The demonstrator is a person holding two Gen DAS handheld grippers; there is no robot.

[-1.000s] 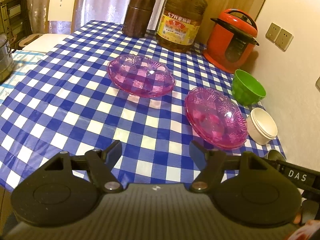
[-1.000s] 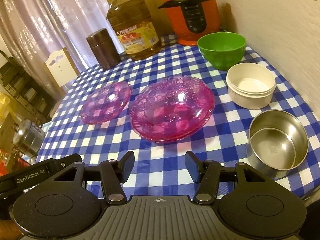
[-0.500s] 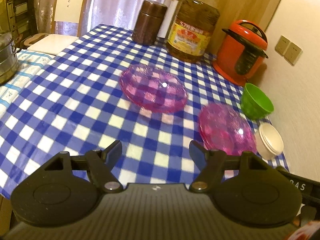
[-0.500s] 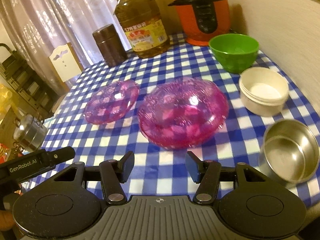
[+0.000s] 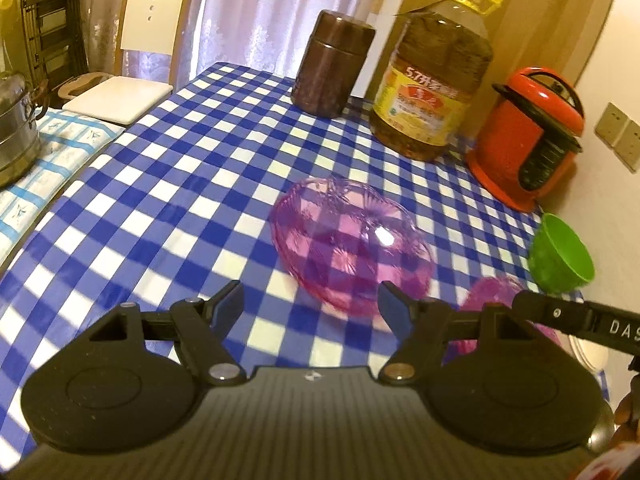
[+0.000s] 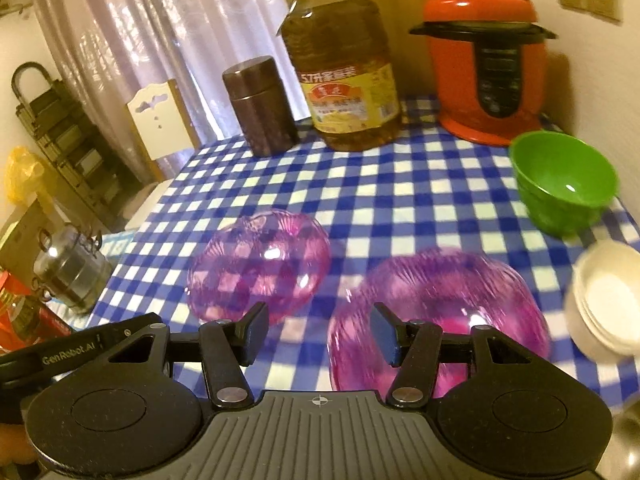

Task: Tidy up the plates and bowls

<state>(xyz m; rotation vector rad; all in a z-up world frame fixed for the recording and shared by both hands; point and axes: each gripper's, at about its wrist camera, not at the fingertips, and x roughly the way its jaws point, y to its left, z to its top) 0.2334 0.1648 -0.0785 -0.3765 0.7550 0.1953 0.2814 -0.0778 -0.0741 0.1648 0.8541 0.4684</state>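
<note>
Two clear pink plates lie on the blue checked tablecloth [image 5: 180, 184]. The single plate [image 5: 348, 240] sits in the middle, also in the right wrist view [image 6: 260, 264]. The stacked pink plates [image 6: 440, 312] lie to its right, partly behind my right gripper's finger; in the left wrist view they [image 5: 496, 292] show behind the right arm. A green bowl [image 6: 564, 184] and a white bowl [image 6: 608, 300] stand at the right edge. My left gripper [image 5: 310, 306] is open and empty, near the single plate. My right gripper [image 6: 318, 336] is open and empty between the plates.
A brown canister [image 6: 260, 108], a big oil bottle [image 6: 344, 68] and a red rice cooker [image 6: 488, 60] stand along the table's back. The wall runs along the right. A white chair [image 5: 136, 56] and a steel pot [image 5: 16, 128] are to the left.
Both grippers have dropped and moved forward toward the pink plates, swinging leftward. The steel bowl has left the right wrist view. Both stay open; nothing on the table has moved.
</note>
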